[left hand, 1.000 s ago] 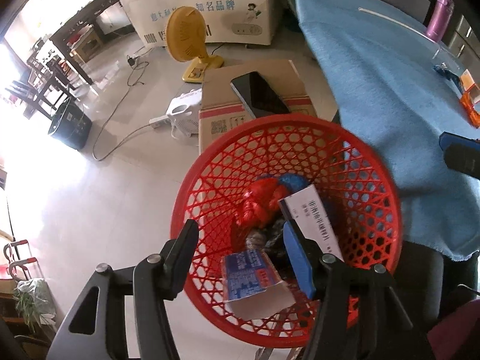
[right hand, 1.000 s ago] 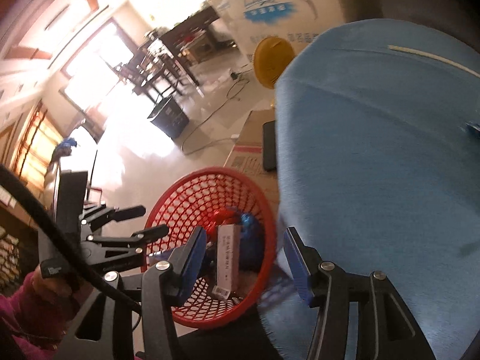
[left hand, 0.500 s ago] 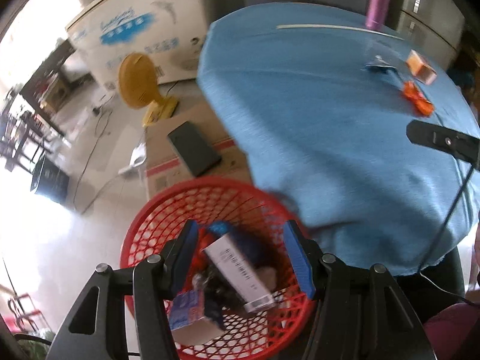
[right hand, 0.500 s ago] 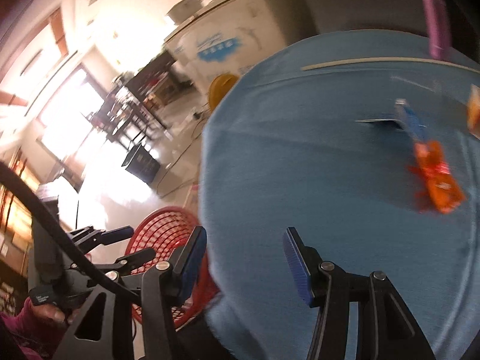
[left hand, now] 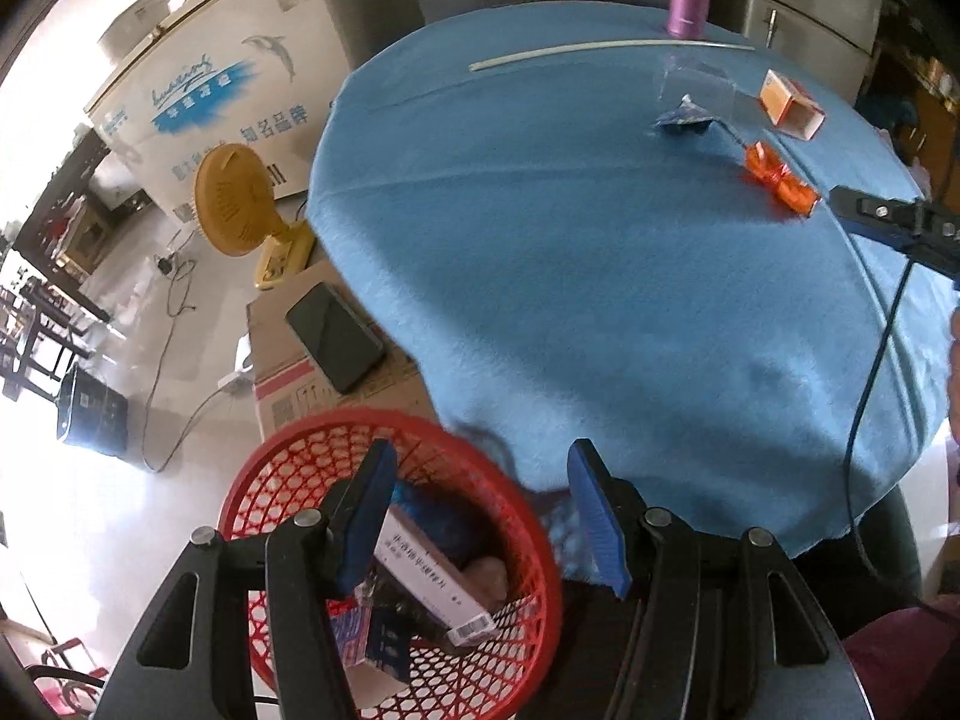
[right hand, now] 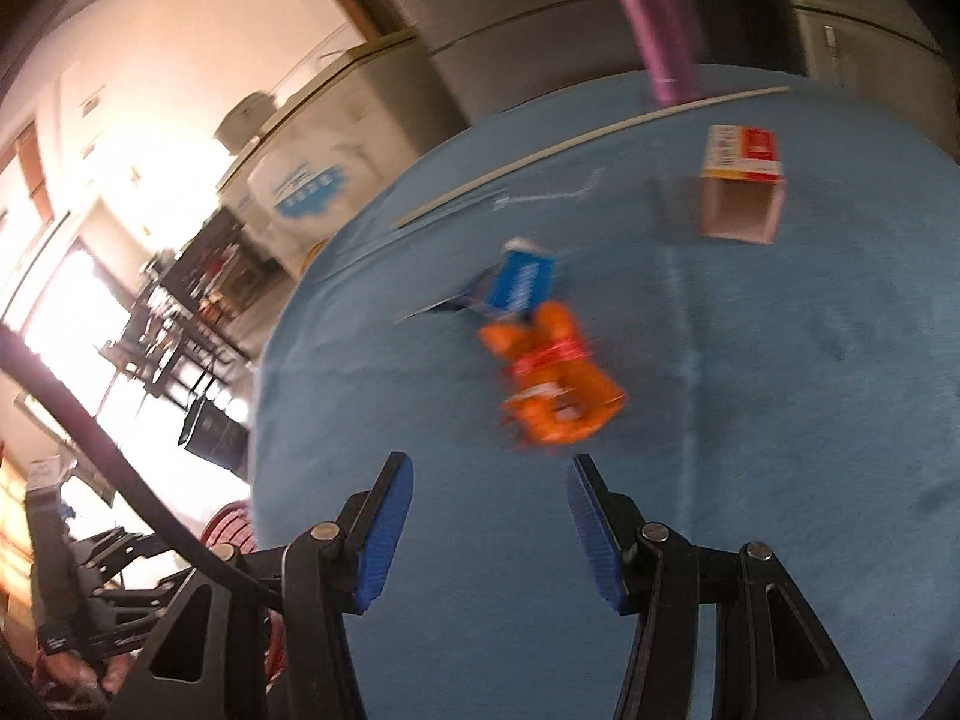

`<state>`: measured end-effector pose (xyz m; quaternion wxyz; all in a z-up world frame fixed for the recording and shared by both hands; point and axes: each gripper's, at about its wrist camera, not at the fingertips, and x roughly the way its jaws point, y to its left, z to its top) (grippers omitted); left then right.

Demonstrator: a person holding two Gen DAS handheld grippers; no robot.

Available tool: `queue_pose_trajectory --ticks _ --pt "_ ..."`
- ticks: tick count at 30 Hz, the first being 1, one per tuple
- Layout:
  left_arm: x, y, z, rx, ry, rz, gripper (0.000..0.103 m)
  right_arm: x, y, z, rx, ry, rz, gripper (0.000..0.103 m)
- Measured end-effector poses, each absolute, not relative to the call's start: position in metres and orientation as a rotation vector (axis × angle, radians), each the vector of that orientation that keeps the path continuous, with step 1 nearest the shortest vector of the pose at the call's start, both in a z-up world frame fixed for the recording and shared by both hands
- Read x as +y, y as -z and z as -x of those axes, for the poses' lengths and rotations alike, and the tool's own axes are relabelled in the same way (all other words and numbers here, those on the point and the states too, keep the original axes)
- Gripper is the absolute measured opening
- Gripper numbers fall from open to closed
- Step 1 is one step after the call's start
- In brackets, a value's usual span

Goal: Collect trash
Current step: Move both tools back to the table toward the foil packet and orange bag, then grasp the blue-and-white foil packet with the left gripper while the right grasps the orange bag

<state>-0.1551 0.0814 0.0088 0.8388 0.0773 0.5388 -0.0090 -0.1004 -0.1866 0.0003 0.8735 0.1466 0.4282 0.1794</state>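
Observation:
A red mesh basket (left hand: 288,474) stands on the floor by the round blue-clothed table (left hand: 588,276) and holds a white box (left hand: 432,576) and other wrappers. My left gripper (left hand: 480,516) is open and empty above the basket's near edge. My right gripper (right hand: 489,531) is open and empty over the table, just short of an orange wrapper (right hand: 555,390). A blue wrapper (right hand: 519,285) lies behind it and a small open carton (right hand: 741,186) farther right. The same litter shows in the left wrist view: orange wrapper (left hand: 777,180), blue wrapper (left hand: 684,117), carton (left hand: 789,105).
A purple bottle (right hand: 657,18) and a white strip (left hand: 600,51) sit at the table's far side. On the floor are a cardboard box (left hand: 324,372) with a phone on it, a yellow fan (left hand: 234,201), cables and a white freezer (left hand: 228,96).
Both grippers swung from the basket toward the table. My right gripper moved over the cloth until the orange wrapper lies just ahead of it. The left view tilted up, showing more table.

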Motion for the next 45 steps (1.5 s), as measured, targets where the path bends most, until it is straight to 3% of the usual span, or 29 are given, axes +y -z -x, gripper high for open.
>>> queue_pose_trajectory --ticks 19,33,45 --pt "0.038 -0.044 0.051 1.114 0.263 0.032 0.06 -0.172 0.012 0.049 0.873 -0.35 -0.123 0.055" --pt "0.009 -0.009 -0.033 1.203 0.314 0.39 0.06 -0.187 0.017 0.054 0.853 -0.357 -0.156 0.046" --pt "-0.014 0.01 -0.044 1.247 0.263 0.436 0.063 -0.23 0.011 0.075 0.839 -0.321 -0.255 0.046"
